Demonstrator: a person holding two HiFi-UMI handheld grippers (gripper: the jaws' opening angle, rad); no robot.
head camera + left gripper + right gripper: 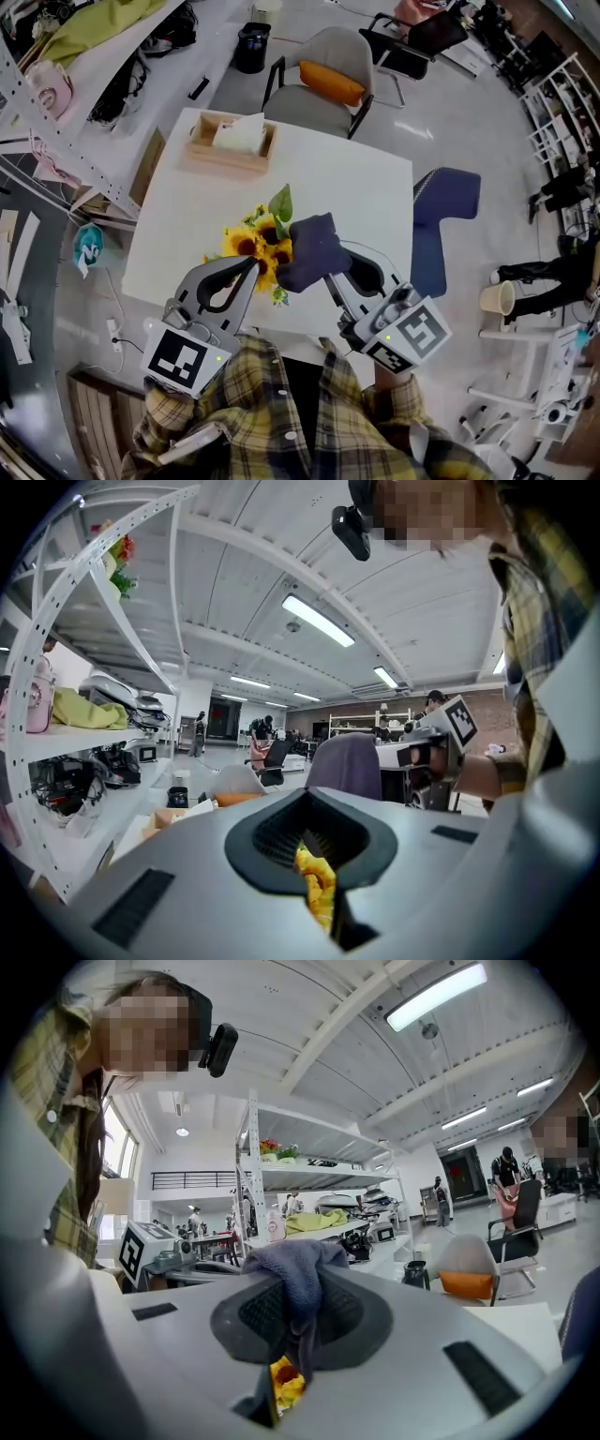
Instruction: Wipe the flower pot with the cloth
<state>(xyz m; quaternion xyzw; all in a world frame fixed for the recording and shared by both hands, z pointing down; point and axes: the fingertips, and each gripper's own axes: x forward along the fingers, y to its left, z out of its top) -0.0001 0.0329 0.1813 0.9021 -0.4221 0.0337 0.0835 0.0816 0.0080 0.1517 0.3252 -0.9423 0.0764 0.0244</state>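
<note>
Left gripper (251, 267), in the head view, reaches into a bunch of sunflowers (248, 242) held over the near edge of the white counter (356, 187), its jaws drawn together at the blooms. The right gripper (328, 275) comes in from the other side, clamped on a dark blue-purple cloth (312, 248) that presses against the flowers. No flower pot shows; it may sit beneath the blooms and cloth, but I cannot tell. A wooden tissue box (230, 150) stands well apart at the counter's far side.

In the left gripper view, the jaws are closed and yellow petals (317, 888) sit pinched in the slit between them. The cloth (345, 766) rises just beyond.

In the right gripper view, the jaws are shut on the cloth (295, 1269), which drapes over their tips, and a sunflower (286, 1380) peeks out below.

Judging from this, the cloth is in hand and brought up to the plant, so wiping looks about to start or barely begun. How much of the pot is wiped cannot be judged.
</note>
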